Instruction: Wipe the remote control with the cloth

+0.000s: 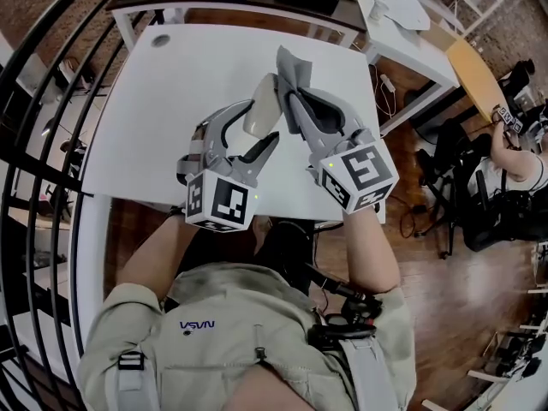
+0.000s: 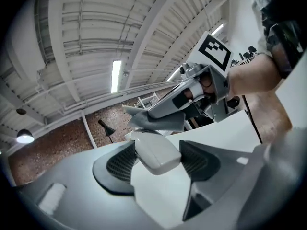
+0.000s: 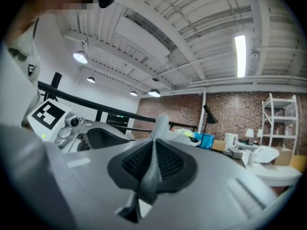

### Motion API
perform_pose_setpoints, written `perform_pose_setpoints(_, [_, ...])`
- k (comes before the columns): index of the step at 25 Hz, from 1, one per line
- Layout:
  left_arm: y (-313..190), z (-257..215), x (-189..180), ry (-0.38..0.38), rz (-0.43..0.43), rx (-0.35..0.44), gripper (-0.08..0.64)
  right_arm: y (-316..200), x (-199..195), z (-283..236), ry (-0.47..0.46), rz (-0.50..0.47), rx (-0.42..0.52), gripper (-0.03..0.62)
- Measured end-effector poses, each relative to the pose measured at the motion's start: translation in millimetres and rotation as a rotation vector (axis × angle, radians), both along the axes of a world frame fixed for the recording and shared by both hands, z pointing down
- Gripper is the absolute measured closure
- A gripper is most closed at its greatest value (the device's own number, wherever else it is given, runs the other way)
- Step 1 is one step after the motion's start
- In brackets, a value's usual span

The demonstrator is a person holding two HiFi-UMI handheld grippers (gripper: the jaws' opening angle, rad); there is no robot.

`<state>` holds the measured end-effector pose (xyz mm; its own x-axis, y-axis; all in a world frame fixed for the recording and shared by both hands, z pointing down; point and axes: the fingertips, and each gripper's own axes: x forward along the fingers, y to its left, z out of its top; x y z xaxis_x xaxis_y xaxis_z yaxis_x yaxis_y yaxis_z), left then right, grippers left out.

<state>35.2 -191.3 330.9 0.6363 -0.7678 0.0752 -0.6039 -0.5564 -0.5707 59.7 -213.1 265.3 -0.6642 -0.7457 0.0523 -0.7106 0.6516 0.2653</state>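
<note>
In the head view both grippers are lifted above the white table (image 1: 163,110), close together. My left gripper (image 1: 264,120) is shut on the pale remote control (image 1: 260,106), which sticks out past its jaws. My right gripper (image 1: 293,92) is shut on a grey cloth (image 1: 296,65), just right of the remote's far end. The left gripper view has the remote control (image 2: 157,153) pressed between both pads, with the cloth (image 2: 154,120) right behind it, hanging from the right gripper (image 2: 165,110). In the right gripper view the cloth (image 3: 153,169) is pinched in a thin fold between the shut jaws.
A round cable hole (image 1: 160,39) lies near the table's far left corner. A black railing (image 1: 38,101) curves along the left. Behind stands a cluttered desk (image 1: 402,11). A seated person (image 1: 516,157) and a dark office chair (image 1: 449,174) are to the right on the wooden floor.
</note>
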Motion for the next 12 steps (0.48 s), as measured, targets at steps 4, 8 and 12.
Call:
perform_pose_setpoints(4, [11, -18, 5, -0.004, -0.001, 0.073, 0.264, 26, -25, 8, 0.111, -0.094, -0.012, 0.571])
perform_pose_setpoints(8, [17, -22, 6, -0.014, 0.015, 0.108, 0.264, 60, -58, 20, 0.263, -0.262, -0.035, 0.571])
perform_pose_setpoints(12, [20, -21, 6, -0.015, 0.025, 0.134, 0.264, 59, -55, 11, 0.237, -0.255, -0.014, 0.572])
